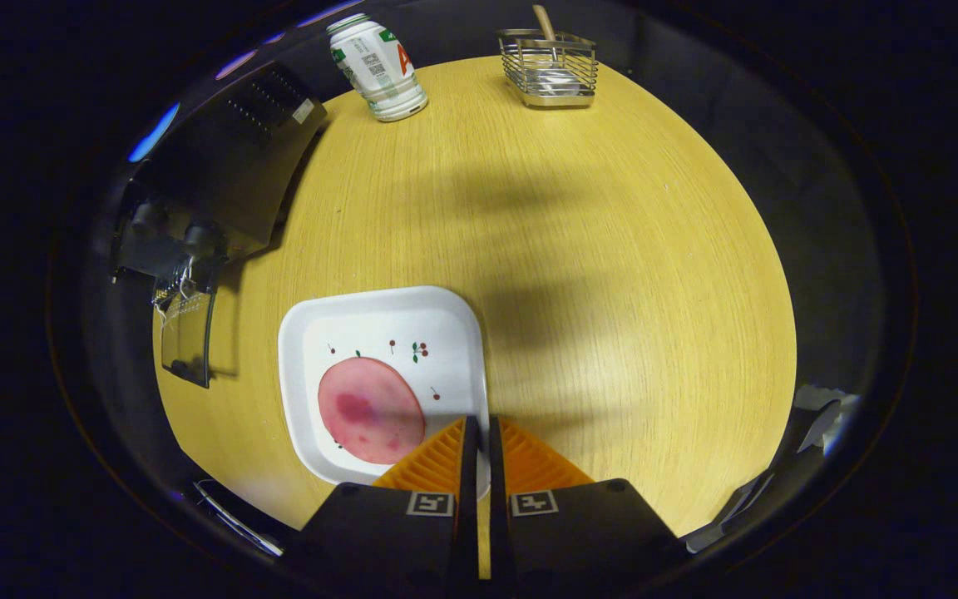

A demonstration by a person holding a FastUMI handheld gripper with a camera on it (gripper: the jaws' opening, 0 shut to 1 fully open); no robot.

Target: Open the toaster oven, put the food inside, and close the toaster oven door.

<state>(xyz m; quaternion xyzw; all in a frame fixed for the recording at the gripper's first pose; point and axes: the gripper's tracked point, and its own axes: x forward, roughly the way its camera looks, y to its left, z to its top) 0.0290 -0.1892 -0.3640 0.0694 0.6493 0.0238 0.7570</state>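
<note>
A round pink slice of meat [371,420] lies on a white square plate [379,320] with small cherry prints, on the wooden table. My gripper [479,441] has its fingers nearly together, with the plate's right rim running between them; they look shut on that rim. The black toaster oven [221,175] stands at the table's left side, beyond the plate. Its glass door [186,337] hangs open toward the plate.
A white drink can [377,66] stands at the far side of the round table [612,274], near the oven. A wire basket [550,71] with a wooden handle in it sits to the can's right. The table edge curves close on the right.
</note>
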